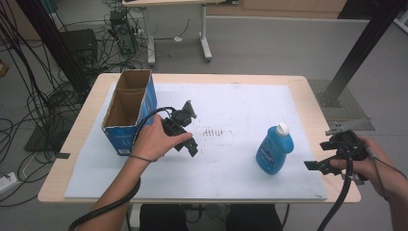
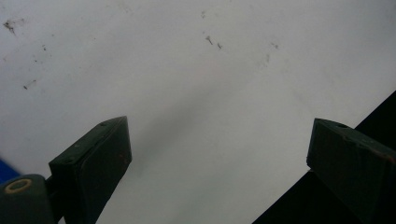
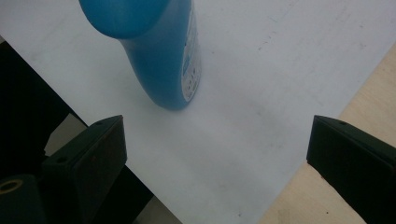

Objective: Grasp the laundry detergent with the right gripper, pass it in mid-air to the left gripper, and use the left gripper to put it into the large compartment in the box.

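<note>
Right gripper (image 1: 315, 164): jaws wide apart, holding nothing. Blue detergent bottle (image 1: 274, 148) upright on white mat (image 1: 231, 173), just ahead of fingertips, apart. Approach level, centre bottle body between pads, close low below label. Left gripper (image 1: 188, 126): jaws spread, nothing held, beside open cardboard box (image 1: 129, 111).

A blue bottle (image 1: 274, 148) with a white cap stands upright on the white sheet (image 1: 240, 101) toward the table's (image 1: 308, 91) right edge. The right gripper (image 1: 323, 154), jaws apart, hovers just beside it at that edge. The left gripper (image 1: 190, 126) sits beside an open cardboard box (image 1: 129, 109) near the left edge.
</note>
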{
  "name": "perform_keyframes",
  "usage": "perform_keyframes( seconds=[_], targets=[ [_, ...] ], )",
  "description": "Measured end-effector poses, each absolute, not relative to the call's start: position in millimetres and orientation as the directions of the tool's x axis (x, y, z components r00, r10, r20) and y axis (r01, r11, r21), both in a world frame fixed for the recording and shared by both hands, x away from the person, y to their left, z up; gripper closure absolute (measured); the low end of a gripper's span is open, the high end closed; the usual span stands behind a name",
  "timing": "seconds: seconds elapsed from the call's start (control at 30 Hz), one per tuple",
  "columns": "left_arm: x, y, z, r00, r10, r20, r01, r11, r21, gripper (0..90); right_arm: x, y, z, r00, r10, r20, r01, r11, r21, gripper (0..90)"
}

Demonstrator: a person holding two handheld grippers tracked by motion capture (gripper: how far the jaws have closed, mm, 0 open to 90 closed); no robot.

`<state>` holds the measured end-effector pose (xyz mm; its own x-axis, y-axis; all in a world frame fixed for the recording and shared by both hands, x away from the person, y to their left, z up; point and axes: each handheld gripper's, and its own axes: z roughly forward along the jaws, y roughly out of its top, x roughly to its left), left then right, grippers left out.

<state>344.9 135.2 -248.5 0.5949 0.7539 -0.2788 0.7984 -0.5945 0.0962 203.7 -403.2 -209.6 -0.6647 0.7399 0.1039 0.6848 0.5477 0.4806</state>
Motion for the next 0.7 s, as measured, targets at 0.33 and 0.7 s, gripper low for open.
perform_keyframes(
  seconds=[0.33,0.7],
  targets=[
    [345,135,-250,0.592,0.756,-0.279,0.800,-0.593,0.090,6.9,190,-404,-216,-0.649,0.753,0.108,0.687,0.519,0.509,4.4],
    [344,133,-254,0.593,0.757,-0.273,0.799,-0.596,0.082,6.9,182,-398,-225,-0.652,0.750,0.116,0.683,0.514,0.519,4.3]
  ],
)
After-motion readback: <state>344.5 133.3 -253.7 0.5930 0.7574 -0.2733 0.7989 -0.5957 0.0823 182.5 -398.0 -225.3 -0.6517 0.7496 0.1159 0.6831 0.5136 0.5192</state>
